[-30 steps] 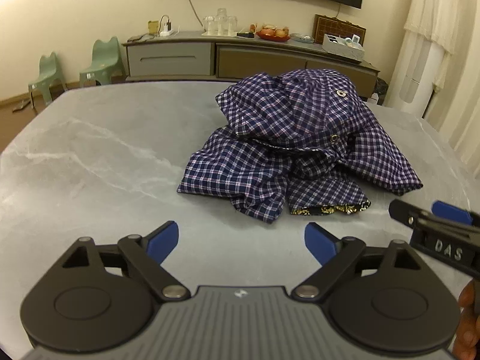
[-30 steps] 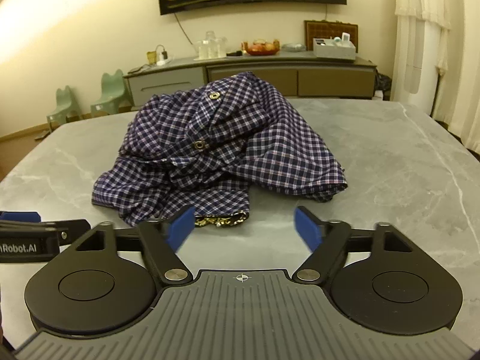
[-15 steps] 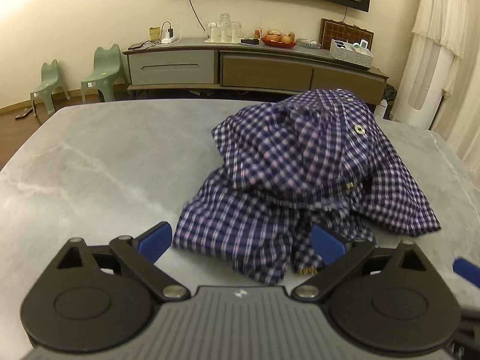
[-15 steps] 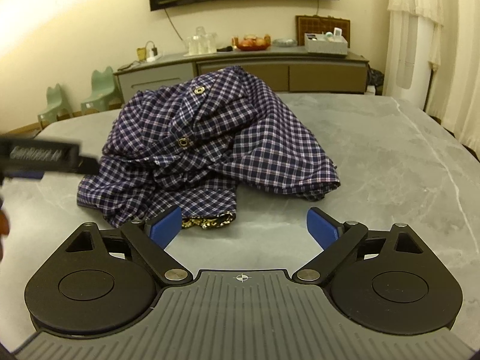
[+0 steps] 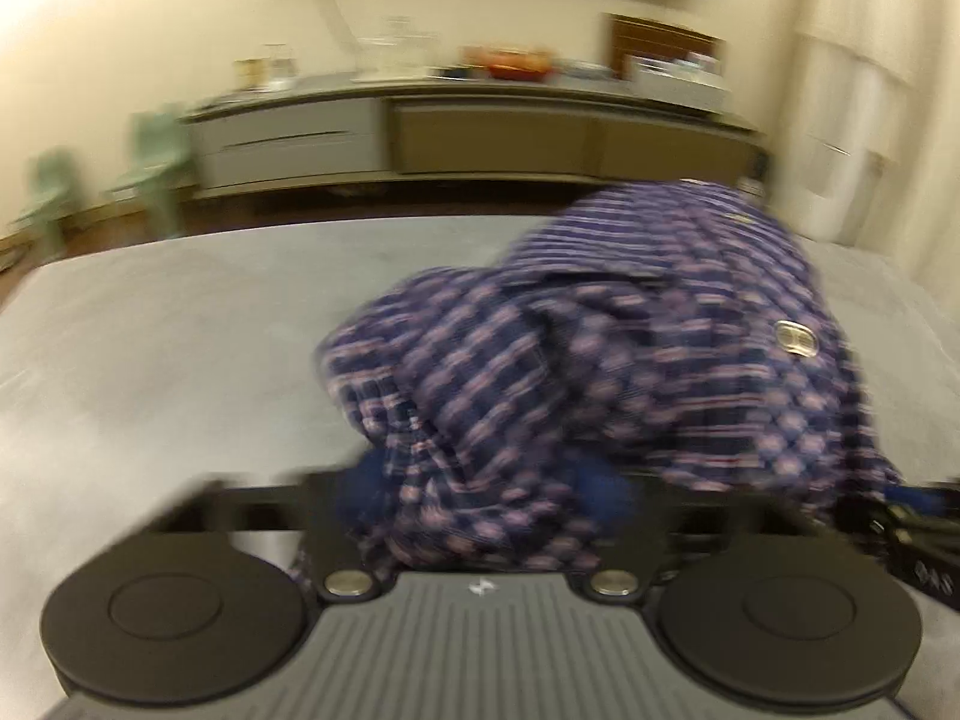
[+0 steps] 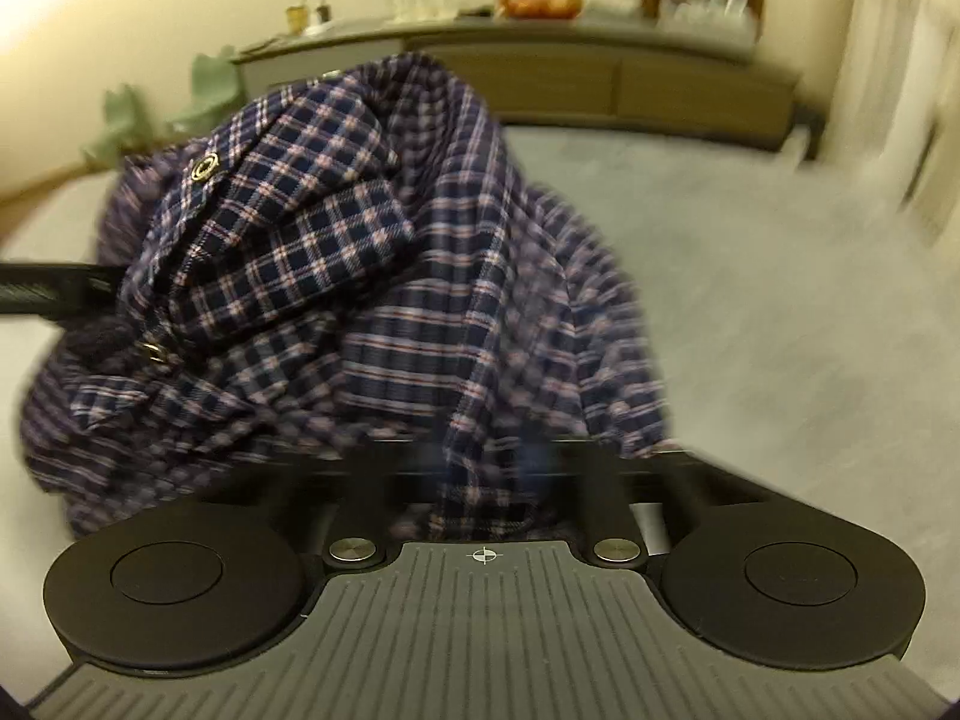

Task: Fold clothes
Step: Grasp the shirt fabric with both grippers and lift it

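Observation:
A crumpled navy checked shirt [image 5: 630,330] with metal snaps lies heaped on the grey marble table [image 5: 150,360]. In the left wrist view my left gripper [image 5: 480,489] is at the heap's near left edge. Its jaws are closing, and a bunch of the cloth is squeezed between the blue pads. In the right wrist view the shirt [image 6: 360,240] fills the middle of the frame. My right gripper [image 6: 486,462] is at its near hem, jaws closing with a fold of cloth pinched between them. Both views are blurred. Each gripper's black finger shows at the edge of the other's view.
Bare table [image 6: 750,270] stretches to the right of the heap and to the left of it. Beyond the far edge stand a long sideboard [image 5: 480,132] with glasses and a fruit bowl, two small green chairs [image 5: 156,150] and a white curtain [image 5: 852,120].
Both grippers have moved forward into the shirt's near edge. Their jaws, wide apart before, have come together on the cloth.

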Available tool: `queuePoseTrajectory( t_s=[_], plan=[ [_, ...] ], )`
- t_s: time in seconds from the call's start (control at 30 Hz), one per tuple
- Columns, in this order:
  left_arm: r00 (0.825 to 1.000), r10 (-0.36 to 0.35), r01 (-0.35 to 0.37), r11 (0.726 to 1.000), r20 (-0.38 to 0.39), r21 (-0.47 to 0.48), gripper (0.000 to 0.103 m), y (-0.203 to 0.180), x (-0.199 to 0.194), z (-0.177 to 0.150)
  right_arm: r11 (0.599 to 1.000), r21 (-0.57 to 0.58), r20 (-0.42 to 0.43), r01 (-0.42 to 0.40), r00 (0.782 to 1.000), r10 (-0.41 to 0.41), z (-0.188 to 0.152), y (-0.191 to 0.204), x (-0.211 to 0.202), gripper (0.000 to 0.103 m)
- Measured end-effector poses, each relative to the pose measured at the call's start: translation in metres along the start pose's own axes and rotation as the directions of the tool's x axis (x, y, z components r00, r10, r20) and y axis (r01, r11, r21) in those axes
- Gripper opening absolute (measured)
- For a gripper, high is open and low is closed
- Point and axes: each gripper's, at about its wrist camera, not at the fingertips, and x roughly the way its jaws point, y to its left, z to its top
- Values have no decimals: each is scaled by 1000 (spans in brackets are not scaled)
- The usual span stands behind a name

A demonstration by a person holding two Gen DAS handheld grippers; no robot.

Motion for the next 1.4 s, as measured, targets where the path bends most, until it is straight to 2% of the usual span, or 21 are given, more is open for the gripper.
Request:
queuePoseTrajectory(
  t_s=[0.17,0.2,0.27,0.3,0.33,0.37,0.43,0.5,0.53,0.6,0.73,0.87,0.97,1.0,1.03,1.1,1.17,1.23,1.33,1.37,1.4],
  plan=[
    [971,-75,101,989,225,-105,5,30,-51,68,991,58,240,-117,966,100,24,-20,-71,0],
    [950,-92,134,983,299,-123,5,38,-75,84,982,68,333,-178,932,145,29,-27,-100,0],
    [902,-103,174,976,418,-134,5,51,-118,104,935,-8,530,-355,791,305,22,-43,-161,0],
    [877,-105,189,973,469,-135,6,56,-138,113,922,-31,547,-386,766,339,17,-43,-168,0],
    [872,-93,174,977,481,-126,7,57,-147,119,908,-54,563,-416,739,372,11,-43,-175,0],
    [903,-70,128,986,425,-109,8,56,-138,120,893,-74,572,-443,715,402,6,-42,-181,0],
    [967,-14,36,996,255,-80,15,59,-103,115,920,-10,414,-391,836,360,6,-37,-138,10],
    [990,42,-29,995,137,-91,19,69,-77,92,961,20,264,-277,928,262,6,-29,-97,25],
    [990,61,-48,993,123,-112,37,76,-72,75,977,17,210,-214,956,206,5,-26,-80,38],
    [989,65,-41,984,133,-174,68,87,-73,38,992,-8,224,-128,966,126,6,-26,-66,64],
    [994,-35,56,975,103,-213,78,81,-73,-11,999,-51,249,-9,968,22,9,-28,-37,95],
    [990,-123,132,975,62,-181,86,59,-63,-39,995,-100,198,-22,979,41,6,-20,-5,91],
    [997,-66,69,994,38,-81,94,30,-36,-35,990,-143,114,-8,993,25,0,-14,17,24],
    [999,-31,33,998,38,-52,83,26,-24,-28,990,-143,82,-2,997,13,-1,-15,22,2],
    [999,-19,20,999,31,-39,49,25,-14,-19,992,-127,92,-10,995,22,0,-19,18,2],
    [999,-36,38,998,26,-58,17,33,-6,4,995,-95,115,-30,992,41,3,-27,10,0],
    [985,-63,79,992,158,-99,15,50,-41,32,991,-51,201,-122,971,130,14,-31,-28,0],
    [943,-91,143,979,320,-144,15,74,-99,50,948,-60,303,-314,899,317,19,-27,-81,0],
    [878,-48,157,969,476,-193,15,114,-176,52,776,-182,315,-604,712,628,1,-5,-128,0],
    [887,-5,116,970,462,-212,16,127,-182,48,713,-223,279,-665,657,701,-7,5,-132,0],
    [908,43,61,970,416,-234,17,139,-180,42,691,-219,221,-689,655,723,-12,18,-124,2]
  ],
)
